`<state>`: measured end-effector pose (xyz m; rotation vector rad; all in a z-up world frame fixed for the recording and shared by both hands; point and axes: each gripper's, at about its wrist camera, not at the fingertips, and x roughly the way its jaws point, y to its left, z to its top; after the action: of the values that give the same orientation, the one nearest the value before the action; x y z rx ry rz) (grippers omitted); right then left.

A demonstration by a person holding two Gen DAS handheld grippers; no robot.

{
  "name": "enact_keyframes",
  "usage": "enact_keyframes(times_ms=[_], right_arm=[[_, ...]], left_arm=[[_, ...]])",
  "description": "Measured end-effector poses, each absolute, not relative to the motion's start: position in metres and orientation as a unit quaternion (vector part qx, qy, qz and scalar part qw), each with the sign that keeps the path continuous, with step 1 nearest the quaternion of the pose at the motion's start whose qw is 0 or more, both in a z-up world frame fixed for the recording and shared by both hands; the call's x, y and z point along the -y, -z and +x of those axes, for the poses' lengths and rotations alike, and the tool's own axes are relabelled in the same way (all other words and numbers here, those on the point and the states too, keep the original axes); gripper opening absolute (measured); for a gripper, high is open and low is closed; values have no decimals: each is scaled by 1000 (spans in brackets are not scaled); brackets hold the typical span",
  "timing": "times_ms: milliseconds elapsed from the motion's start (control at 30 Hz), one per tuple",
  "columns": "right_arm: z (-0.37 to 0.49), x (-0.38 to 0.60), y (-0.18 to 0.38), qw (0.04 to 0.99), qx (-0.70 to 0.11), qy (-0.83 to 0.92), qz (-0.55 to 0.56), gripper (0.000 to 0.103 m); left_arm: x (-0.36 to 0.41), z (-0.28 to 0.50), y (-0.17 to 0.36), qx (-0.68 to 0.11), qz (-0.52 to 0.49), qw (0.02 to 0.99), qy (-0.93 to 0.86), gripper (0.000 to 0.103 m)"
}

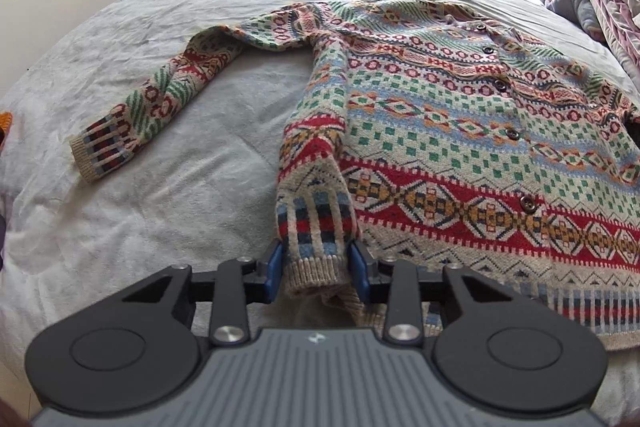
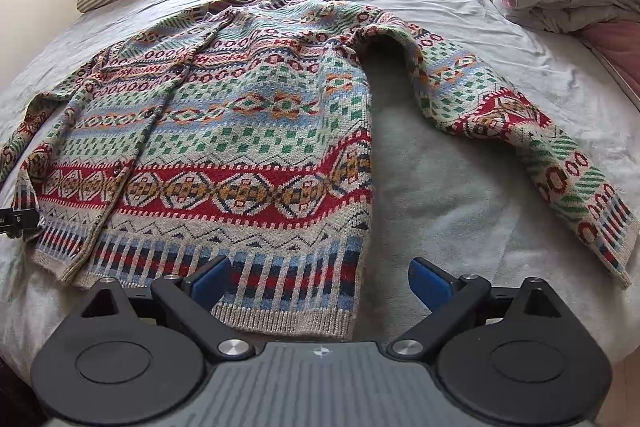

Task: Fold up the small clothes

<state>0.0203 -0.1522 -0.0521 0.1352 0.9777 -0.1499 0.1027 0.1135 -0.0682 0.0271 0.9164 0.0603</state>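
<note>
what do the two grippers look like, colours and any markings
Both match: the left gripper and right gripper have blue pads on black linkage arms with silver pivot screws, two round black housings, and a grey ribbed body bearing a small white emblem. No cables or sleeves show.

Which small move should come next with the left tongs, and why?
Probably carry the hem corner across the cardigan body. The left tongs are shut on that corner, already lifted, while the right tongs hang open over the other hem corner.
</note>
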Motion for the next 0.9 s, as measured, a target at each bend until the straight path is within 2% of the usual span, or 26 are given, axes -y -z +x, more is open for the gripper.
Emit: enact_keyframes(times_ms=[100, 233, 333, 433, 533, 600, 667, 900], right_arm=[[20, 152, 52, 878, -469, 72, 64, 96], [20, 151, 53, 878, -470, 71, 61, 97], [22, 148, 54, 877, -471, 70, 58, 97], [23, 146, 56, 876, -475, 71, 52, 97], [24, 147, 58, 873, -479, 73, 56, 97], [24, 151, 59, 871, -481, 70, 65, 97], [24, 155, 62, 869, -485, 68, 77, 96], [16, 178, 68, 858, -487, 44, 156, 94]], left_arm=[[-121, 100, 66, -430, 48, 898, -77, 28], [-133, 95, 61, -418, 56, 901, -104, 28], [-137, 91, 57, -412, 52, 904, -101, 30], [-139, 90, 55, -412, 36, 907, -84, 36], [-139, 92, 55, -411, 23, 909, -71, 54], [-141, 94, 56, -410, 12, 911, -56, 83], [-152, 100, 58, -419, -24, 908, -21, 96], [-221, 131, 81, -464, -233, 850, 86, 94]])
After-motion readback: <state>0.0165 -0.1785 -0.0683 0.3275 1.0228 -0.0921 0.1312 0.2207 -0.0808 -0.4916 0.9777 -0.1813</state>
